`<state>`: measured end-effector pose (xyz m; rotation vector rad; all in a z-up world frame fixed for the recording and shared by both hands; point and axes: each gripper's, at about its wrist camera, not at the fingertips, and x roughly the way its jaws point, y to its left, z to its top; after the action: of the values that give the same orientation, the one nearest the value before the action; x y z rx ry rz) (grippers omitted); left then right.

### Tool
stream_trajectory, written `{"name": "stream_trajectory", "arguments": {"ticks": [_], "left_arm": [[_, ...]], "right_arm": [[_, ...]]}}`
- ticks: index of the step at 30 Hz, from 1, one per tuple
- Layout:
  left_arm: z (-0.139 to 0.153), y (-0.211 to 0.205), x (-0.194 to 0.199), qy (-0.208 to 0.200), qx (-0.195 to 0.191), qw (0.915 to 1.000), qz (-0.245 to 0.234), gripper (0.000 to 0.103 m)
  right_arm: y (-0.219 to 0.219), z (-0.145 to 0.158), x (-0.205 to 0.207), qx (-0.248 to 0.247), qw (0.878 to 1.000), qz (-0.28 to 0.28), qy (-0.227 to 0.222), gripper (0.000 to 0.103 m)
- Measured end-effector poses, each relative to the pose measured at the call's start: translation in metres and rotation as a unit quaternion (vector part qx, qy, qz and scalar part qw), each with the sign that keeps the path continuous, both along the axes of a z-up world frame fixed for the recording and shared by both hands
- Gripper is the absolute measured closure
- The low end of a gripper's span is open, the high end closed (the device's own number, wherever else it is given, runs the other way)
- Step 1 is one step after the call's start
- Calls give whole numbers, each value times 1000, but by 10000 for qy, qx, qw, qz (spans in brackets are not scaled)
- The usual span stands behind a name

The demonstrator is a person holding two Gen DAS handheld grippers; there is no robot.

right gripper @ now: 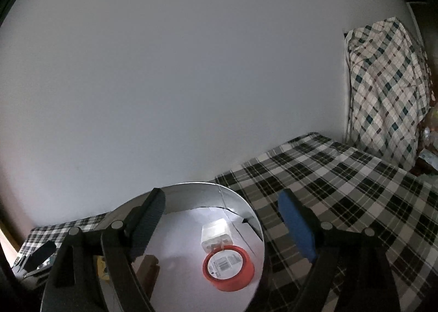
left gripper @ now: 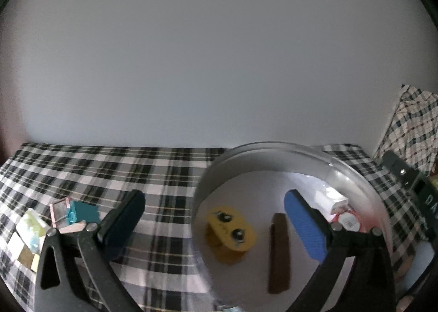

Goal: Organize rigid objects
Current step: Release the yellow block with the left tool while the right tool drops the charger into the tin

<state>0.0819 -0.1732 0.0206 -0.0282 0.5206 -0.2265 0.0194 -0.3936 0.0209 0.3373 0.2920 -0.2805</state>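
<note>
A round silver tin point(left gripper: 353, 178) stands on the plaid cloth. In it lie a yellow block with two black knobs point(left gripper: 231, 232), a brown bar point(left gripper: 279, 251), a white box point(left gripper: 330, 199) and a red roll point(left gripper: 349, 220). My left gripper point(left gripper: 216, 216) is open and empty, its blue finger over the tin and its dark finger over the cloth. In the right wrist view the tin point(right gripper: 246, 202) holds the red roll point(right gripper: 228, 268), the white box point(right gripper: 215, 235) and the brown bar point(right gripper: 149, 271). My right gripper point(right gripper: 221, 219) is open and empty above the tin.
On the cloth left of the tin lie a teal box point(left gripper: 83, 212), a pink-framed clear case point(left gripper: 60, 210) and a pale green packet point(left gripper: 31, 230). A checked cloth point(right gripper: 388, 93) hangs at the right by the white wall. The right gripper's body point(left gripper: 410, 183) shows at the right edge.
</note>
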Motion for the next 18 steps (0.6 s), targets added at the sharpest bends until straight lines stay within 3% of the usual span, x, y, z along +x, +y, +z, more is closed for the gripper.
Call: {"name": "stream_trajectory", "arguments": {"ticks": [7, 14, 18], "left_arm": [[-2, 20, -14, -541, 285, 9973, 397, 0], [-6, 25, -25, -836, 684, 9933, 420, 0], [-6, 29, -28, -858, 685, 9933, 369, 0]], "right_arm": [[20, 1, -15, -550, 9974, -234, -403, 12], [44, 2, -27, -1054, 9914, -358, -681, 12], [52, 1, -33, -1111, 9894, -389, -848, 12]]}}
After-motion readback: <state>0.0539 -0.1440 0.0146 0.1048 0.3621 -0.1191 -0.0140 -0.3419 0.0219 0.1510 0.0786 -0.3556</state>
